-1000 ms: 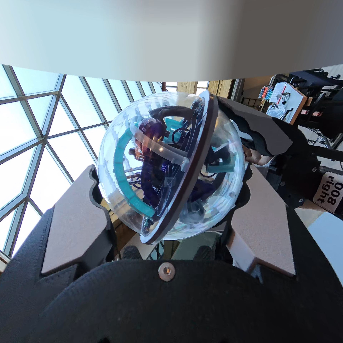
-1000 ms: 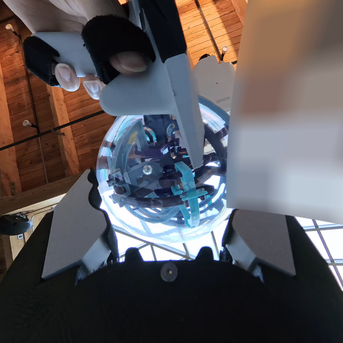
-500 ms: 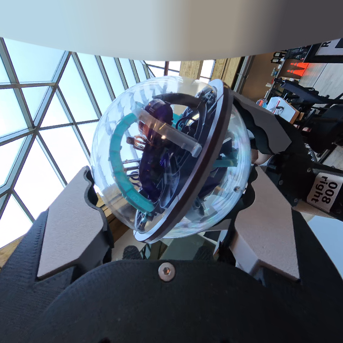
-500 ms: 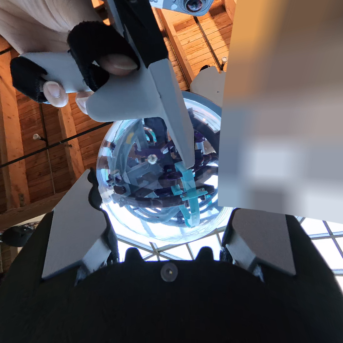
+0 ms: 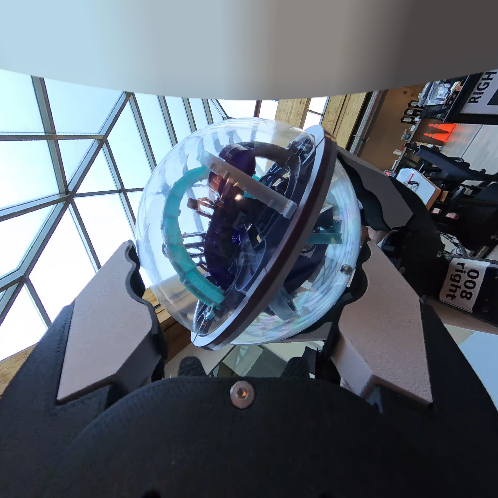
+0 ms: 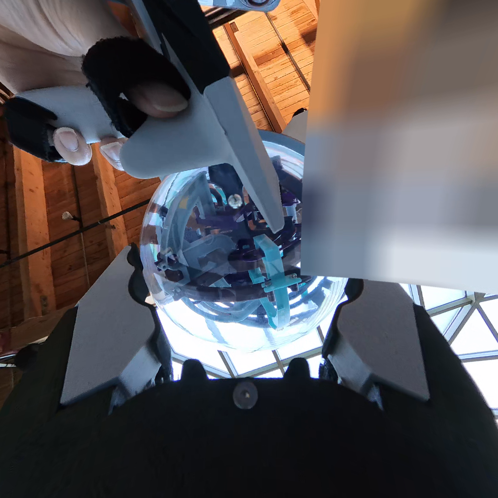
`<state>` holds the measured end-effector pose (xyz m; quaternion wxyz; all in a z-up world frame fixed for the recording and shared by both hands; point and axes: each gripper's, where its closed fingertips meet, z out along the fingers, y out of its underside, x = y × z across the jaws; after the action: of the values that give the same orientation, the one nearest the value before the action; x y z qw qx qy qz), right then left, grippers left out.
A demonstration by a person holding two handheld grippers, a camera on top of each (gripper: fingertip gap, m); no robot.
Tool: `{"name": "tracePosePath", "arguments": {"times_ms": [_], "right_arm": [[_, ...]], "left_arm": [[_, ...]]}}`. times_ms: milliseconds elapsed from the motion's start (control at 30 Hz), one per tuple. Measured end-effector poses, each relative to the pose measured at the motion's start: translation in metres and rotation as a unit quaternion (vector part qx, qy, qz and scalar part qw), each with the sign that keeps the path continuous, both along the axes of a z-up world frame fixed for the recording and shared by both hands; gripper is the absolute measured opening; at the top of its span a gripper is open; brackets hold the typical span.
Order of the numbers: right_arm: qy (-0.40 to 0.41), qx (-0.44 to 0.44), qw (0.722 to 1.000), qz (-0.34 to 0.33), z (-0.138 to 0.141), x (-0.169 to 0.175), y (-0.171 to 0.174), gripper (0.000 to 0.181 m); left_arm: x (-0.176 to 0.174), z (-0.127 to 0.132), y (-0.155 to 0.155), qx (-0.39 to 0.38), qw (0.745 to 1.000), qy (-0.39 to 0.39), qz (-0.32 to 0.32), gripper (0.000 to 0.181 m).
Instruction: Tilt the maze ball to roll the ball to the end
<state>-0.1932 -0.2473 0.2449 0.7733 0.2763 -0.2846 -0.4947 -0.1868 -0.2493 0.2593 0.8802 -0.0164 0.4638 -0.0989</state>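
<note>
I hold the maze ball (image 5: 248,231) aloft against the skylight (image 5: 54,172), both tongs angled upward. My left tongs (image 5: 246,272) clamp its sides; my right tongs (image 6: 242,272) grip it too. The steel ball (image 6: 234,201) sits high inside.

Between my left gripper's (image 5: 248,272) matt, grainy grey plastic fingers (image 5: 105,320) sits the maze ball (image 5: 242,231), a glossy clear plastic shell over smooth teal and purple plastic tracks. Ahead of my right gripper (image 6: 239,272) a shiny metal ball (image 6: 234,200) rests inside. Beyond it runs rough wooden planking (image 6: 54,215).
</note>
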Motion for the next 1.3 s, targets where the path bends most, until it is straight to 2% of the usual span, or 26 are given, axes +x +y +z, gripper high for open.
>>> {"name": "tracePosePath", "arguments": {"times_ms": [233, 500, 1000, 1300], "right_arm": [[-0.004, 0.007, 1.000, 0.002, 0.001, -0.003, -0.006, 0.150], [0.006, 0.005, 1.000, 0.016, 0.001, -0.002, -0.008, 0.150], [-0.011, -0.041, 0.999, 0.033, -0.005, -0.006, -0.004, 0.149], [-0.021, -0.073, 0.996, 0.054, -0.008, -0.011, 0.001, 0.149]], "left_arm": [[-0.004, 0.001, -0.006, 0.009, 1.000, -0.011, 0.000, 0.155], [-0.001, 0.000, 0.001, -0.015, 1.000, 0.004, 0.001, 0.157], [-0.005, -0.005, 0.007, -0.056, 0.998, -0.001, -0.031, 0.158], [-0.008, -0.008, 0.017, -0.116, 0.992, 0.005, -0.059, 0.158]]}}
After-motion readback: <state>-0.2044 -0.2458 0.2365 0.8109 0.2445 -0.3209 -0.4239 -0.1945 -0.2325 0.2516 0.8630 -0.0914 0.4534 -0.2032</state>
